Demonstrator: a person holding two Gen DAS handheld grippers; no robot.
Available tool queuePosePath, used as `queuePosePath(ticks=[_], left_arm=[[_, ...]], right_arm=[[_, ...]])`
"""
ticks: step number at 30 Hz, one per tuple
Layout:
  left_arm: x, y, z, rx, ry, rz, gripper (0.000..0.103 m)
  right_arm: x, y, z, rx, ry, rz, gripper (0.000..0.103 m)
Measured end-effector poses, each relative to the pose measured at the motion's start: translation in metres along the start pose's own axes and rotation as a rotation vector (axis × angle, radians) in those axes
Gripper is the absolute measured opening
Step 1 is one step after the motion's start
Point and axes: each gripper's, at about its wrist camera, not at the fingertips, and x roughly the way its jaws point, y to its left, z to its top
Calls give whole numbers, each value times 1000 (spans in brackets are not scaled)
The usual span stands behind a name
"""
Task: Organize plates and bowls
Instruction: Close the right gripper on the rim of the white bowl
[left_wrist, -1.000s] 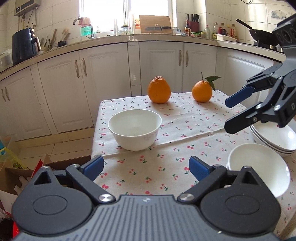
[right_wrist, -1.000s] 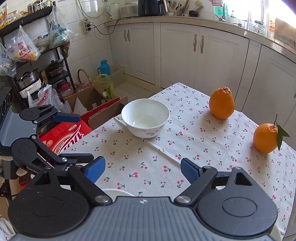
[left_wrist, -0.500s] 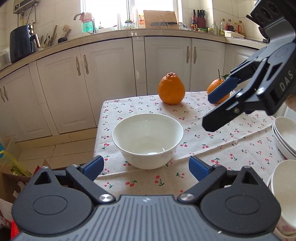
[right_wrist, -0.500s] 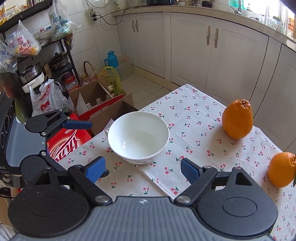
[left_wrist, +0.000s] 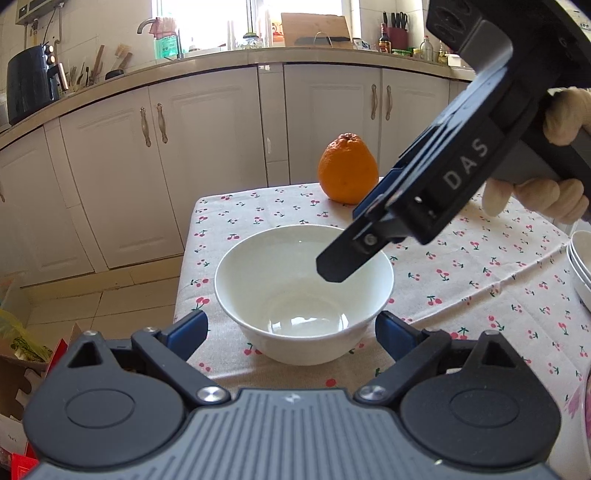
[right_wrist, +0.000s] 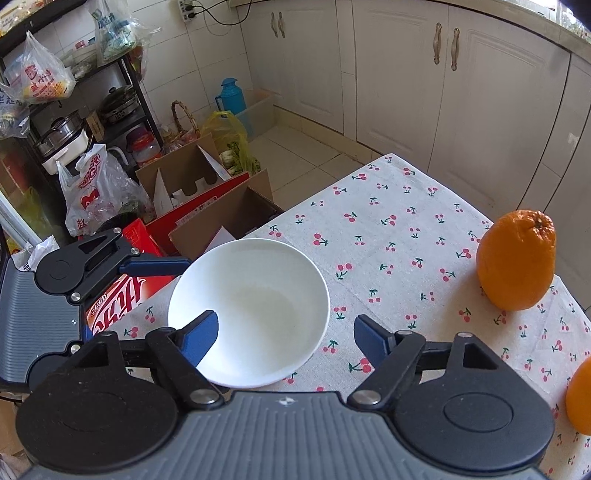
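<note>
A white empty bowl (left_wrist: 303, 295) stands near the left edge of the cherry-print tablecloth (left_wrist: 480, 258). My left gripper (left_wrist: 291, 328) is open, its blue fingertips flanking the bowl's near side without touching it. My right gripper (left_wrist: 354, 236), held by a gloved hand (left_wrist: 554, 192), reaches down from the upper right with one finger tip over the bowl's inside. In the right wrist view the right gripper (right_wrist: 286, 334) straddles the rim of the bowl (right_wrist: 258, 295): the left finger is inside, the right one outside. Its jaws are closing, and the pads do not press on the rim.
Two oranges (right_wrist: 517, 258) (right_wrist: 580, 395) sit on the table's far side. A stack of white dishes (left_wrist: 581, 266) shows at the right edge. Beyond the table's left edge lie cardboard boxes (right_wrist: 221, 214), bags and a cluttered shelf (right_wrist: 74, 122). White cabinets (left_wrist: 207, 158) stand behind.
Both grippers moved in on the bowl, which now looks larger and nearer. The right gripper came down over its rim and its jaws narrowed.
</note>
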Motion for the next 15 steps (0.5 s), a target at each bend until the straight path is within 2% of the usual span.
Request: queuePosePath(ticks=[7,9,11,15], left_arm=[[4,0,0,6,-1,-21,93],[5,0,0,8,0,-27,90],[5,-1,1,12,0,-29,89],[5,-1,1,10,0,-30,89]], right_arm=[[16,-7,6,12,13,19,69],[20,-7,7,12,19,23,61],[22,-7,8,12,24,31,57],[24,-4,8,7,25,31,56]])
